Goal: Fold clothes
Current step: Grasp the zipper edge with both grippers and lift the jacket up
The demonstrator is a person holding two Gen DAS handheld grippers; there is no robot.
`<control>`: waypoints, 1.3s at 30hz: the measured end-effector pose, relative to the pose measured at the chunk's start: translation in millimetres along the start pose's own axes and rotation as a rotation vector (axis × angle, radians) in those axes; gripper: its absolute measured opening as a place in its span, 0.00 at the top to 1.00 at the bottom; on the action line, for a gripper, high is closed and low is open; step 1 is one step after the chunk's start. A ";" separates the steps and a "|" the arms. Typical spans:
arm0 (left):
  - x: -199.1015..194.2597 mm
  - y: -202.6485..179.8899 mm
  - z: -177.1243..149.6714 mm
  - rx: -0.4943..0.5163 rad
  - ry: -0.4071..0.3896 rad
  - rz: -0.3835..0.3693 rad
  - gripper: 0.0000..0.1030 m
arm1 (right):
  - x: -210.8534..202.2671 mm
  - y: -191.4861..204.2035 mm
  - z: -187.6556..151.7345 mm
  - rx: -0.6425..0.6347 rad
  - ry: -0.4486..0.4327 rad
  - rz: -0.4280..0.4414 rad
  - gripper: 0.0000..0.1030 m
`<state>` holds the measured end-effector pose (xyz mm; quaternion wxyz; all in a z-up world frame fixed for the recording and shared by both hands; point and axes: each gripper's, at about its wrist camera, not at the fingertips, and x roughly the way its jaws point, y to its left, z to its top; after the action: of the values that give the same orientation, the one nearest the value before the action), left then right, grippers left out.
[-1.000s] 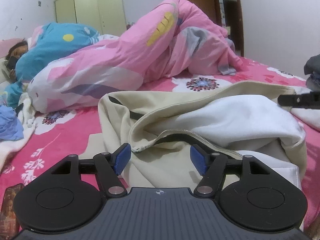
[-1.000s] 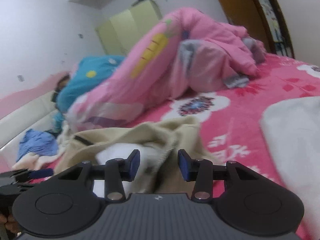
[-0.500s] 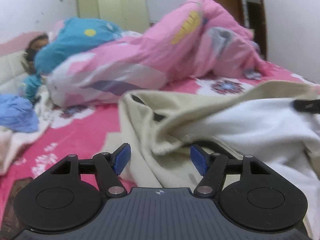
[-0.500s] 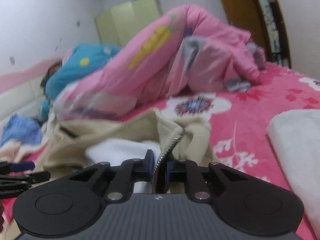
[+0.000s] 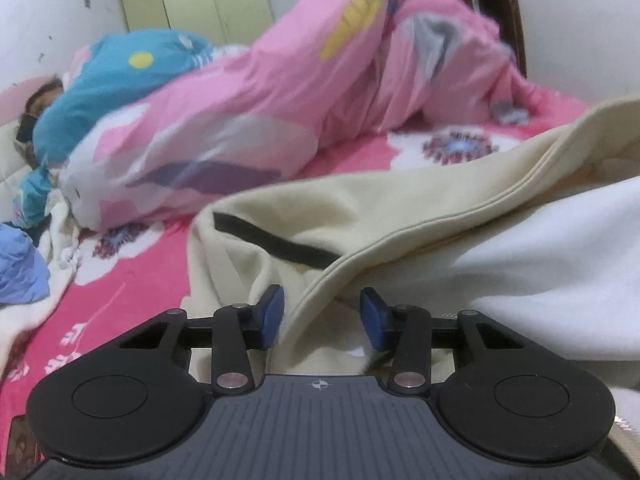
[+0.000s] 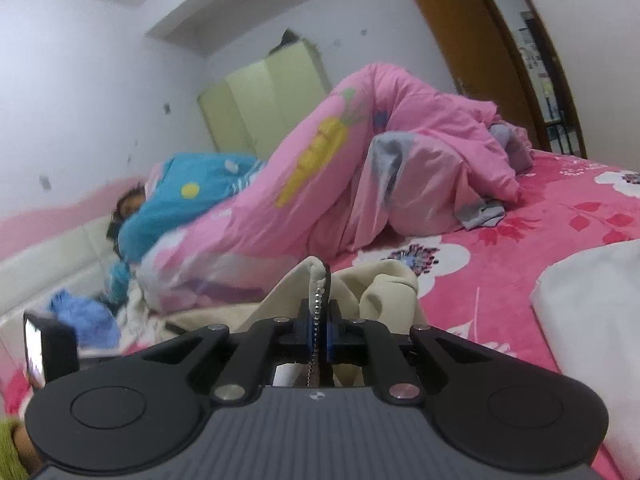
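Right gripper (image 6: 319, 330), nearly level, clamps the cream jacket (image 6: 384, 284) by its zipper edge; left gripper (image 5: 322, 316), angled down, is closing around the jacket's hem.

Jacket (image 5: 400, 208) on the bed (image 5: 120, 276), quilt (image 5: 304, 92) behind it, wardrobe (image 5: 208, 4) beyond.

cream jacket (image 5: 400, 208), pink floral bedsheet (image 5: 132, 292)

each hand-held gripper, the left gripper (image 5: 322, 316) and the right gripper (image 6: 319, 330), has a dark grey ribbed body with a small crosshair mark. beside that mark sit two black round housings, black linkage arms with silver screws, and blue pads.
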<state>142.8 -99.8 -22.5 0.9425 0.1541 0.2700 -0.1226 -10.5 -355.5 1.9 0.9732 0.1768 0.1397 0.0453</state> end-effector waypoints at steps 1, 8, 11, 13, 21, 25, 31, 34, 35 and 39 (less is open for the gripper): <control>4.4 1.1 0.4 0.001 0.018 0.001 0.61 | 4.8 1.7 -1.2 -0.016 0.018 0.003 0.92; 8.3 8.0 7.9 -0.065 -0.023 0.079 0.79 | 48.5 20.5 -13.7 -0.181 0.112 -0.074 0.92; 1.2 7.5 12.3 -0.079 -0.066 0.125 0.83 | 54.9 28.9 -15.3 -0.265 0.052 -0.200 0.93; -4.8 12.4 16.4 -0.107 -0.089 0.153 0.85 | 42.5 40.2 -6.7 -0.310 -0.037 -0.262 0.93; -107.3 47.6 29.3 -0.245 -0.398 0.223 0.86 | -16.5 89.8 19.1 -0.429 -0.294 -0.307 0.94; -166.6 61.4 31.5 -0.295 -0.555 0.225 0.86 | -48.5 113.1 32.5 -0.435 -0.414 -0.299 0.94; -245.5 69.4 38.3 -0.315 -0.777 0.217 0.86 | -103.4 140.6 58.3 -0.452 -0.586 -0.290 0.94; -278.3 69.9 45.1 -0.302 -0.873 0.210 0.86 | -135.9 153.9 69.4 -0.477 -0.688 -0.297 0.94; -288.4 69.9 47.4 -0.296 -0.901 0.207 0.86 | -147.0 156.9 72.6 -0.482 -0.717 -0.298 0.94; -325.1 65.5 48.1 -0.296 -0.993 0.170 0.85 | -196.8 162.8 74.5 -0.461 -0.844 -0.291 0.94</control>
<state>-81.9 -8.4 208.7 0.9752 -0.0360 -0.2084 -0.0647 -183.7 -255.3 177.2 0.9549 -0.0610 -0.2565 -0.1367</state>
